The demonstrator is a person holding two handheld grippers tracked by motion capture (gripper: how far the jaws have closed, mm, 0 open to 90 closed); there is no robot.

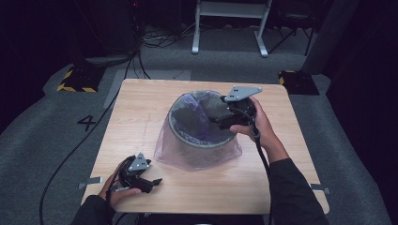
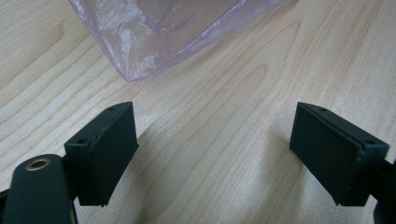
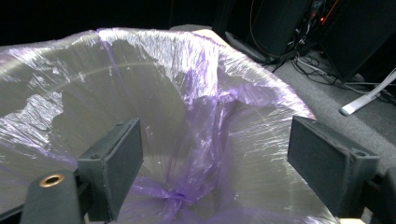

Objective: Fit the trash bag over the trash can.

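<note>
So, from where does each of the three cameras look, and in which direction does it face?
High view: sits above the person's side, looks forward and down on the table with the bin in its purple bag; shows both forearms, the left gripper and the right gripper.
Left gripper view: rides on the left gripper, faces down at the wood; open jaws, bag corner ahead.
Right gripper view: rides on the right gripper, faces into the lined bin; open jaws.
All views share the purple bag.
</note>
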